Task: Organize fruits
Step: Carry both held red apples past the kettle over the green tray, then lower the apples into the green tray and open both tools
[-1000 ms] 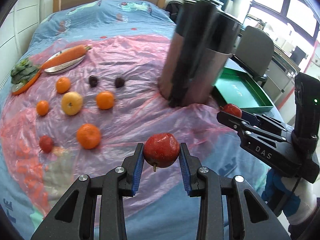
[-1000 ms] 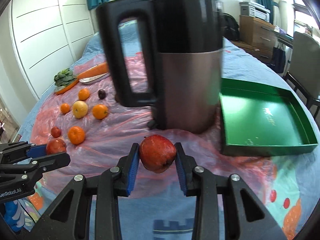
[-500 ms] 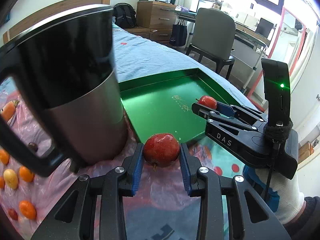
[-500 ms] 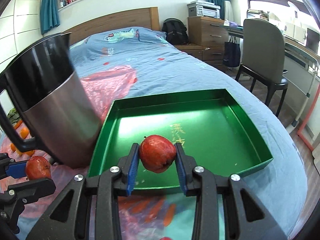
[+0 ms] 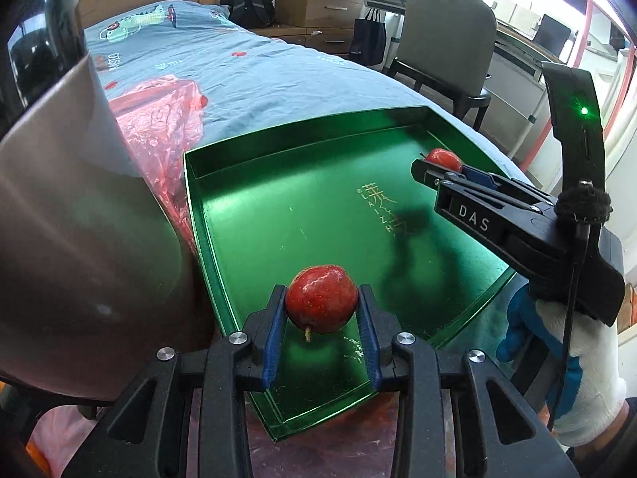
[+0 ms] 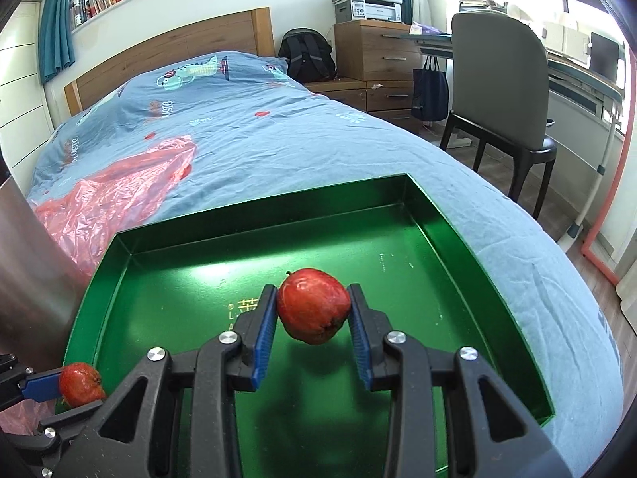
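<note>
The left gripper [image 5: 321,332] is clamped on a round red fruit with a short stem [image 5: 321,304] above the near left corner of the shallow green metal tray [image 5: 278,215], and the right gripper [image 6: 312,336] is clamped on a second dimpled red fruit [image 6: 313,304] over the tray's middle; neither fruit seems to touch the tray floor. The main risk, as I judge it, is letting go from this height: a round fruit could bounce or roll on the slick metal, and the tray sits on a soft blue bedspread [image 6: 247,119], so it may tip a little and send fruit towards a wall. The left fruit hangs close to the near rim and could land outside. A large steel jug with a dark upper part [image 5: 79,199] stands just beside the tray's left edge and crowds the left gripper's path. Crumpled pink plastic sheeting [image 6: 115,195] lies to the far left; a grey chair [image 6: 501,87] stands well apart on the far right
</note>
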A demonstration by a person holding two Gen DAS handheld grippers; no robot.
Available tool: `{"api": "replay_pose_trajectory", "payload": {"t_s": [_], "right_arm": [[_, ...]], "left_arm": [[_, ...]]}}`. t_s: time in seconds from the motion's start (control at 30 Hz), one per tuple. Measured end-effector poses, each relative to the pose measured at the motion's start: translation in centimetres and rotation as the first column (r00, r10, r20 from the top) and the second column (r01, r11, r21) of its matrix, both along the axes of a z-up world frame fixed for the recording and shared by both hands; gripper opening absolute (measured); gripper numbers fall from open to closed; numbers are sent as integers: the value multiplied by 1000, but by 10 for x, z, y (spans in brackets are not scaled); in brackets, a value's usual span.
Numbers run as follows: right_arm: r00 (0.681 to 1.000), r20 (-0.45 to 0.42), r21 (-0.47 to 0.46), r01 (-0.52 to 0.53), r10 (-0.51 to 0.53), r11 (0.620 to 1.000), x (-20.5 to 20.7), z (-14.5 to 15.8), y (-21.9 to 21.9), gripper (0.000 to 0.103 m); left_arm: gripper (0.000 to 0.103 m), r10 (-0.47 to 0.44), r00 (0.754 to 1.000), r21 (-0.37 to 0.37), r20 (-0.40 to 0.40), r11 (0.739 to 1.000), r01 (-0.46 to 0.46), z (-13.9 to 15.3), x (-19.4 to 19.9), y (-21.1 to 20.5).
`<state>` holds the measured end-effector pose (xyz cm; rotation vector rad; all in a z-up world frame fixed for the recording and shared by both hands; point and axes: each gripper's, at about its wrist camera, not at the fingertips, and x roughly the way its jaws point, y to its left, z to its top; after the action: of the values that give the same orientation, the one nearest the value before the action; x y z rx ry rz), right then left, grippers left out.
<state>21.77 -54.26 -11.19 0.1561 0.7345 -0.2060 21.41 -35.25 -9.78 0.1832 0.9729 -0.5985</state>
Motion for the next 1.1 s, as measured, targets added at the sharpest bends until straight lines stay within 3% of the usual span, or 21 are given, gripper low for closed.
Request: {"api": "replay_pose_trajectory", "payload": {"t_s": [0.33,0.37,0.47,0.63,0.73,0.8,0.9,1.1], "right_arm": [[999,-32,-8,6,-7,1000,12,-19,-4,26],[999,-32,-15,5,-6,1000,12,-19,-3,28],[999,-37,-36,6,-8,999,13,-21,-1,55],[999,-41,-43,16,-18,999,10,-14,-1,79],[1000,-5,-28,24,-25,999,-1,2,0,83],[1000,20,-34,24,-23,999,-11,15,3,95],[999,47,-42,16,-14,999,-27,34,11,102],[997,71,-63,-24,29,998,-62,61,40,103]], "left_arm": [[30,33,999,13,-21,999,-33,-22,-1,7],[30,32,999,19,-16,999,-32,-23,-3,7],[31,25,1000,33,-9,999,-25,-25,-3,3],[36,11,1000,50,3,999,-11,-16,-6,0],[45,6,999,44,47,999,-8,-2,-12,1],[48,0,997,33,73,999,-3,9,-20,4],[50,-16,994,20,108,1000,14,26,-35,11],[53,-39,989,-63,145,997,48,59,-69,39]]}}
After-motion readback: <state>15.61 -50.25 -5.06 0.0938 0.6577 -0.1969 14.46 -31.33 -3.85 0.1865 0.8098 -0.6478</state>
